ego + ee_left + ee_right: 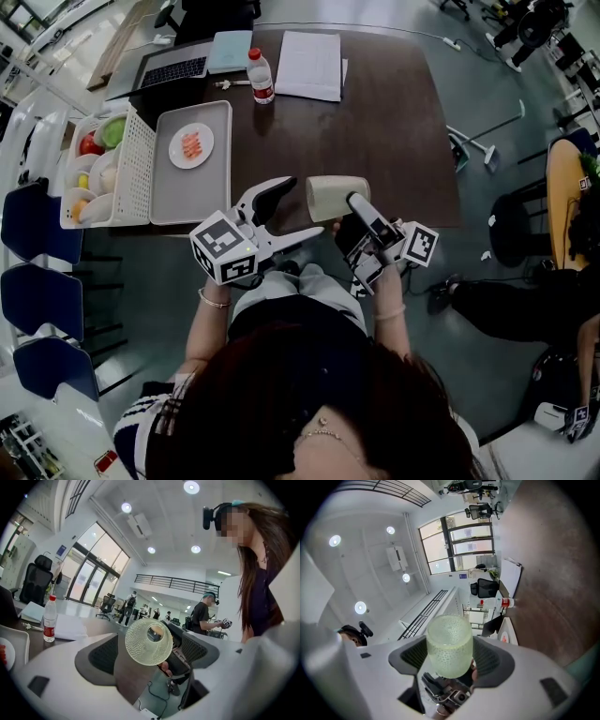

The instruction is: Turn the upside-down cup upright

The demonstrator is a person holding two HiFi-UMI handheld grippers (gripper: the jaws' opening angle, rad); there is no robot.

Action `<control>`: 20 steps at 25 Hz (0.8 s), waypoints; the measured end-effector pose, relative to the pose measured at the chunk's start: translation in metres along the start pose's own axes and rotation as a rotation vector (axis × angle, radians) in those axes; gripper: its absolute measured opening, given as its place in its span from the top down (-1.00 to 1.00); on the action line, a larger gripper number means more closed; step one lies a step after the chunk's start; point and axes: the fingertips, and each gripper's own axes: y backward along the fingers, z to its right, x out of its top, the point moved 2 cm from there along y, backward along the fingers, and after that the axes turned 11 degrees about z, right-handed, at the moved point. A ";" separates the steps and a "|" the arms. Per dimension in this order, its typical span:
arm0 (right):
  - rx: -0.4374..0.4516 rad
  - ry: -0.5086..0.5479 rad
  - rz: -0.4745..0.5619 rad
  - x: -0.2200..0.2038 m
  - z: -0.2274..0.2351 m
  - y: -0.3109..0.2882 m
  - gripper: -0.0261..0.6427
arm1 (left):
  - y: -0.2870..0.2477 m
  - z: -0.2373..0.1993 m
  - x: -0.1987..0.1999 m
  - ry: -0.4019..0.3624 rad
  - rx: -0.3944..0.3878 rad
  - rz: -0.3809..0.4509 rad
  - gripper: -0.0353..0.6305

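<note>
Pale-green dimpled glass cup [333,197], pinched sideways by the right tool [450,654] alone while the left tool [298,210] stands spread at its end, may slip free if turned fast.

Bottle [261,75] by papers [309,64]; plate [178,152] w/ maybe salmon on tray [202,192].

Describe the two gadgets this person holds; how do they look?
The left gripper and right gripper are pale grey, each with two jaws lined with black textured pads and a cube of black-and-white square markers. A thin bracelet circles each wrist.
</note>
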 end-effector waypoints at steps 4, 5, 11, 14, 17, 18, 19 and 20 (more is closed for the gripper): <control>0.015 -0.014 -0.022 -0.006 -0.002 -0.003 -0.02 | -0.006 0.002 0.001 0.009 -0.012 0.006 -0.36; 0.019 -0.020 -0.027 -0.008 -0.003 -0.003 -0.02 | -0.008 0.002 0.001 0.012 -0.013 0.008 -0.36; 0.030 -0.029 -0.049 -0.013 -0.006 -0.005 -0.02 | -0.015 0.005 0.000 -0.005 -0.024 -0.015 -0.36; 0.033 -0.037 -0.049 -0.013 -0.007 -0.004 -0.02 | -0.015 0.006 0.000 -0.011 -0.018 -0.009 -0.36; 0.043 -0.050 -0.049 -0.014 -0.007 -0.003 -0.02 | -0.014 0.008 -0.001 -0.037 -0.019 -0.016 -0.35; 0.044 -0.052 -0.050 -0.014 -0.007 -0.003 -0.02 | -0.013 0.008 -0.001 -0.051 -0.018 -0.023 -0.35; 0.043 -0.053 -0.050 -0.015 -0.006 -0.004 -0.02 | -0.013 0.008 -0.002 -0.065 -0.016 -0.028 -0.35; 0.044 -0.054 -0.049 -0.015 -0.006 -0.004 -0.02 | -0.013 0.007 -0.002 -0.077 -0.012 -0.032 -0.33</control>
